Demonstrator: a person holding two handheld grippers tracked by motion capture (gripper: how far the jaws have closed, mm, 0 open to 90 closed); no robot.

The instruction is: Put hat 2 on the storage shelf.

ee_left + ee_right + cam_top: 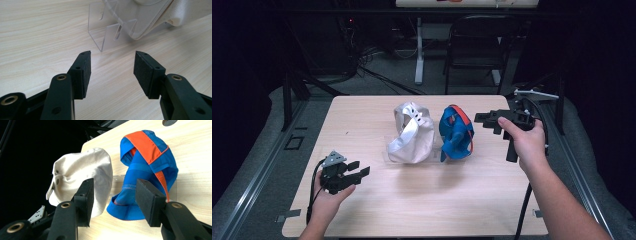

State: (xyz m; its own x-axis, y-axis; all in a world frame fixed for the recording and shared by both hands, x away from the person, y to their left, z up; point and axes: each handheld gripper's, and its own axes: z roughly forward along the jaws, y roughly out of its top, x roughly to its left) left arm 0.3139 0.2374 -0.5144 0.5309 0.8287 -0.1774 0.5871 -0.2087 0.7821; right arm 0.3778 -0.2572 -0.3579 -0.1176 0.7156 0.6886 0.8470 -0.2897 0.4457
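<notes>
While the left gripper [357, 171] rests low with jaws apart, the right gripper [482, 119] hovers level, jaws apart and empty, beside the blue cap [456, 133].

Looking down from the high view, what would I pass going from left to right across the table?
Left black two-finger gripper in a hand → cream-white fabric cap on a clear plastic stand → blue mesh cap with an orange band → right black two-finger gripper in the other hand.

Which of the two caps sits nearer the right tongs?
The blue cap with the orange band, right of the white cap, lies closest to the right tongs, which are open and empty.
</notes>
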